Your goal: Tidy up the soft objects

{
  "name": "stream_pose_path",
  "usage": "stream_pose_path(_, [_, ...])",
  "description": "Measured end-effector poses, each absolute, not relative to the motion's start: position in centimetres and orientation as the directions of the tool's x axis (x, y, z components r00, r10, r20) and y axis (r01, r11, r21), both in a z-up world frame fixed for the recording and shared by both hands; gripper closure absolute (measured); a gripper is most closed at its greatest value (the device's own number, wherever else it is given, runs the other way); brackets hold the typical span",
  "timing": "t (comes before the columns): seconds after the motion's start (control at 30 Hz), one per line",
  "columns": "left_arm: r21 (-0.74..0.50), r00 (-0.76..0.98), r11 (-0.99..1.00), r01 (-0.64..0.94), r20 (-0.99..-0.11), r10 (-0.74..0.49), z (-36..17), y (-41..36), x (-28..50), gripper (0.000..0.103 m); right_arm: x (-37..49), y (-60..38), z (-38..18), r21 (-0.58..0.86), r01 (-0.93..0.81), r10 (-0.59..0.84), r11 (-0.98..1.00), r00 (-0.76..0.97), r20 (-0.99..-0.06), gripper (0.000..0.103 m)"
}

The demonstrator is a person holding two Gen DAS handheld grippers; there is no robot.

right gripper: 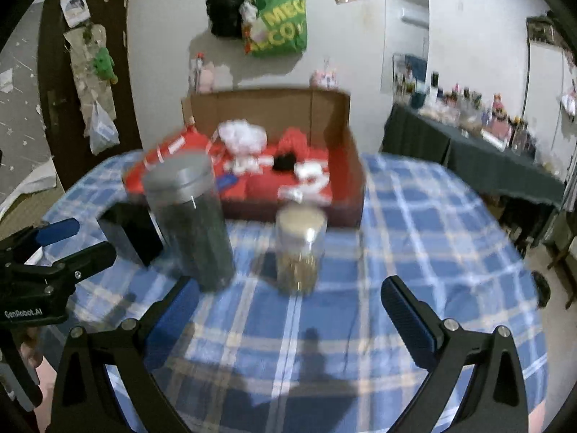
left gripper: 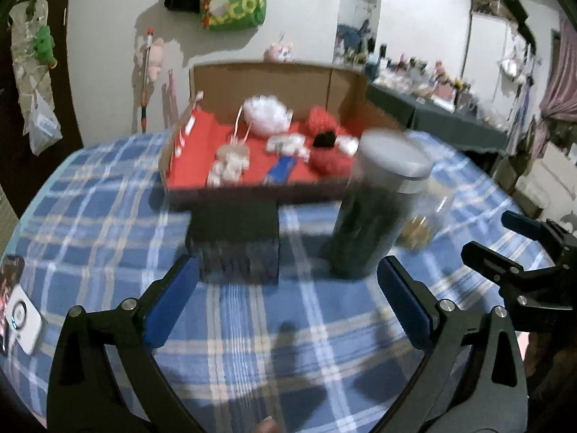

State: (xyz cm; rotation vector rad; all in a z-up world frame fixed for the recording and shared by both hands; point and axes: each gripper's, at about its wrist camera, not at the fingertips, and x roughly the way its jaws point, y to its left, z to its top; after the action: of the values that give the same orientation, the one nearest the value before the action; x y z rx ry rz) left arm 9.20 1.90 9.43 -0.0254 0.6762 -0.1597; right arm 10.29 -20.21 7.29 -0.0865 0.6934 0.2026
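Right now both tools hang above the bench [left gripper: 108,195] with its blue plaid cloth, each with its jaws spread wide and nothing between them. Ahead of the left tool [left gripper: 288,281] stands a black box [left gripper: 234,241], and beside it a tall dark jar [left gripper: 375,209] with a grey lid. Ahead of the right tool [right gripper: 288,303] stands a smaller clear jar [right gripper: 299,249]. Behind these, an open cardboard box [left gripper: 274,86] with a red lining holds the soft things: a white pouf [left gripper: 267,113], a red plush [left gripper: 328,140] and small white toys [left gripper: 230,166].
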Motion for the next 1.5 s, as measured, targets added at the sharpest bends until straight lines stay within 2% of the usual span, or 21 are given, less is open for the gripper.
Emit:
stream_pose_path(0.2, [-0.044,0.702,0.993,0.113,-0.703,-0.111,4.6,1.3,10.0,0.002,12.2,-20.2,3.3,-0.014,-0.196,0.127,0.981,0.688,-0.714,0.0])
stream_pose_path(0.4, [-0.023,0.671,0.995,0.096,-0.737,-0.081,2.5,0.8,10.9,0.002,13.5,-20.0,1.3,-0.057,-0.158,0.062,0.986,0.654,-0.754,0.0])
stream_pose_path(0.57, [-0.035,0.628,0.998,0.055,-0.776,-0.062,1.5,1.2,12.0,0.002,14.4,-21.0,0.7,-0.01,-0.126,0.071,0.992,0.618,-0.783,0.0])
stream_pose_path(0.77, [-0.006,0.624,0.999,0.034,-0.781,-0.026,1.2,1.1,12.1,0.0,14.7,-21.1,0.5,-0.014,-0.122,0.064,0.992,0.613,-0.788,0.0])
stream_pose_path(1.5, [-0.011,0.62,1.0,0.027,-0.784,-0.025,1.1,1.3,12.1,0.0,14.6,-21.0,0.4,-0.017,-0.122,0.062,0.992,0.613,-0.788,0.0])
